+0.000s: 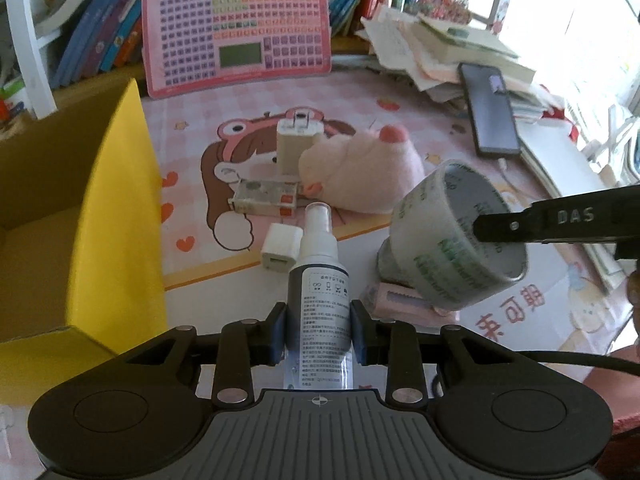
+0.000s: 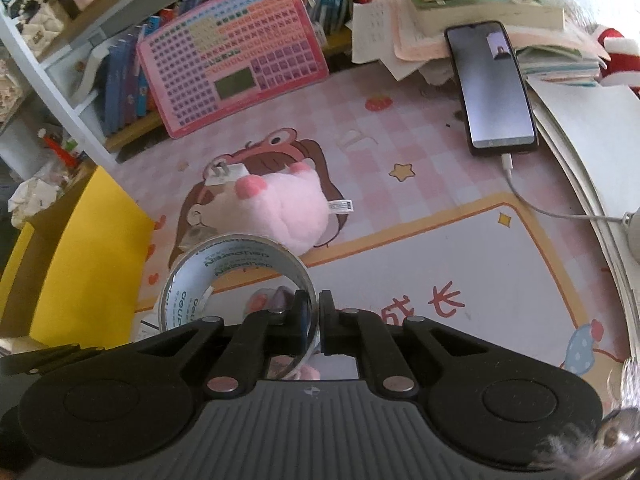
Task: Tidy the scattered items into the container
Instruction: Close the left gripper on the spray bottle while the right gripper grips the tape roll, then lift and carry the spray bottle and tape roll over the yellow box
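My left gripper (image 1: 319, 330) is shut on a spray bottle (image 1: 320, 280) with a white nozzle and a printed label, held above the mat. My right gripper (image 2: 315, 322) is shut on the wall of a clear tape roll (image 2: 224, 276), one finger inside the ring and one outside; the tape roll (image 1: 452, 240) shows lifted at the right of the left wrist view. On the mat lie a pink plush toy (image 1: 360, 168), a white plug charger (image 1: 298, 140), a small white cube adapter (image 1: 281, 246), a clear box (image 1: 266, 196) and a pink item (image 1: 400, 300). The yellow cardboard box (image 1: 120, 216) stands open at the left.
A pink keyboard-like board (image 1: 236, 28) leans against books at the back. A phone (image 2: 494, 88) with a white cable rests on stacked papers and books (image 1: 460, 48) at the right. A white shelf frame (image 2: 48, 80) rises at the back left.
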Motion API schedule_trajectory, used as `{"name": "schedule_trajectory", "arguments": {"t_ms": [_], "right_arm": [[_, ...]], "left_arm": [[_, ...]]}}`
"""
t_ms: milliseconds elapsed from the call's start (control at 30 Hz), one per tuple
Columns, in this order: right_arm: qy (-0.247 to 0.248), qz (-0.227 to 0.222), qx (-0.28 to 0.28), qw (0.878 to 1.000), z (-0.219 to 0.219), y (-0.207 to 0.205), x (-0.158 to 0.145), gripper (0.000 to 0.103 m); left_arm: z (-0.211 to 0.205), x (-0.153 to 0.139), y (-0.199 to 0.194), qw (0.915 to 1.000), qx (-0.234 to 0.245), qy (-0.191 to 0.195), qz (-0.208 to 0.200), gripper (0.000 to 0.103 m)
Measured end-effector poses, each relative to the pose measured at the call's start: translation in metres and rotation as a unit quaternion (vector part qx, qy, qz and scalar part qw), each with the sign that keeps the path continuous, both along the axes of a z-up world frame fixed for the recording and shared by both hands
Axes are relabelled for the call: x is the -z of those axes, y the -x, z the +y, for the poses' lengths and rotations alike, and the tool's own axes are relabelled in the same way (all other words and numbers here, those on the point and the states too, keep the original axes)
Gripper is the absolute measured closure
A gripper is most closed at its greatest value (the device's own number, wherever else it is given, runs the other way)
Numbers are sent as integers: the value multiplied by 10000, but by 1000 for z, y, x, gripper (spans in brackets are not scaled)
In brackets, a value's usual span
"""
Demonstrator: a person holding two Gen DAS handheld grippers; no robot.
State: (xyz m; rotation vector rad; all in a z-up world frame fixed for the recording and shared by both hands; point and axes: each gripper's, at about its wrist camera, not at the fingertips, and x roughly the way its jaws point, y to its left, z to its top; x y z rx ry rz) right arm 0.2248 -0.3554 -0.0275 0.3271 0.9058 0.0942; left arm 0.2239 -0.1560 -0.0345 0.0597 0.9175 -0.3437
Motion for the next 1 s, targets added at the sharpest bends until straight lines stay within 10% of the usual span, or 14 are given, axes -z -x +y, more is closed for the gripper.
{"name": "schedule_trajectory", "arguments": {"t_ms": [1000], "right_arm": [[447,-342,-11,9984,132,127,-40,97]], "left_arm": [[132,-35,121,9952,287,656,-662,72]]}}
